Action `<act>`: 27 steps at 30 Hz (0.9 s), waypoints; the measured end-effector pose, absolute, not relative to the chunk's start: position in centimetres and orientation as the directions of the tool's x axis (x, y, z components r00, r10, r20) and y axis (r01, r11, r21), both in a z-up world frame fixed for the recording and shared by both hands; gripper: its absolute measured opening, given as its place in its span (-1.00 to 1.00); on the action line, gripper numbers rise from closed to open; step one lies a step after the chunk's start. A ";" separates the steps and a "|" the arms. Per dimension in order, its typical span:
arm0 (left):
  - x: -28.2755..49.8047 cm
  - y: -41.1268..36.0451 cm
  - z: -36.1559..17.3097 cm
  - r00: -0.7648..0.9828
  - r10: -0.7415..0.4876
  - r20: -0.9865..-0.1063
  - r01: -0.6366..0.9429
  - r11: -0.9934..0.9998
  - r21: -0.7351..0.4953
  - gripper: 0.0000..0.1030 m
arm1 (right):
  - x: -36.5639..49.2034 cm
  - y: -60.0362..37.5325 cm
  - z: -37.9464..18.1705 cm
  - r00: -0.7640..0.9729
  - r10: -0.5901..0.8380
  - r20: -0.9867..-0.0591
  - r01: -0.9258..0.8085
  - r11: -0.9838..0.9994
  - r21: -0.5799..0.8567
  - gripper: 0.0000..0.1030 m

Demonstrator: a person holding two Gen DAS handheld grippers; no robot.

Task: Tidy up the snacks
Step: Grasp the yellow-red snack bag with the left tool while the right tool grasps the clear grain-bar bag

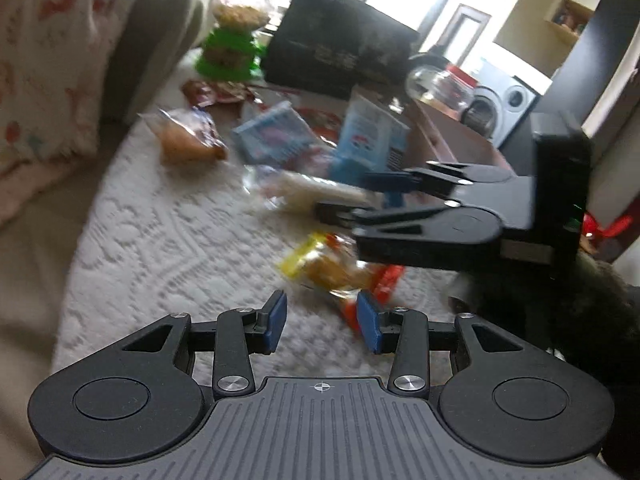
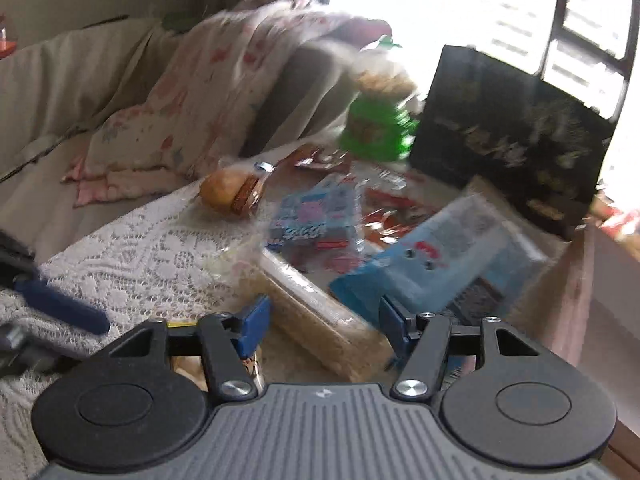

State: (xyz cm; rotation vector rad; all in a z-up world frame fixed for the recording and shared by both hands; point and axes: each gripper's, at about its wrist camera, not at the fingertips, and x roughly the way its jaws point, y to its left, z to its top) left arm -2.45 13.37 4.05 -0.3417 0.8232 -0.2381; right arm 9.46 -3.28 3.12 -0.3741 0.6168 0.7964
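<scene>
Snacks lie scattered on a white lace cloth (image 1: pixel 160 240). My left gripper (image 1: pixel 322 322) is open and empty, just short of a yellow and orange snack packet (image 1: pixel 324 266). My right gripper (image 2: pixel 324 326) is open, its jaws on either side of a clear-wrapped pale cracker pack (image 2: pixel 316 312), apart from it; it also shows in the left wrist view (image 1: pixel 348 200). A light blue box (image 2: pixel 436 264) leans right of that pack. Farther back lie a wrapped bun (image 2: pixel 232 192), a blue packet (image 2: pixel 316 216) and a red wrapper (image 2: pixel 320 158).
A green-based snack jar (image 2: pixel 376 120) and a black bag (image 2: pixel 512 140) stand at the back. A brown box wall (image 2: pixel 572 288) is at the right. A sofa with a floral blanket (image 2: pixel 192 112) borders the left. A glass jar (image 1: pixel 440 84) stands far right.
</scene>
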 end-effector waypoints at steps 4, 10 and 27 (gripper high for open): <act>-1.0 12.8 3.1 0.659 -0.337 -0.672 0.045 0.910 -0.412 -0.15 | 8.5 -5.5 3.5 0.462 0.581 -0.670 -0.753 0.656 0.049 -0.13; 1.8 11.4 2.8 0.702 -0.339 -0.626 0.071 0.908 -0.412 -0.15 | 4.6 -10.6 3.8 0.420 0.621 -0.661 -0.720 0.672 0.174 -0.24; -1.1 4.9 4.1 0.716 -0.137 -0.684 0.123 0.990 -0.069 -0.14 | 0.9 -17.1 1.4 0.776 0.268 -0.571 -0.329 0.944 -0.005 -0.07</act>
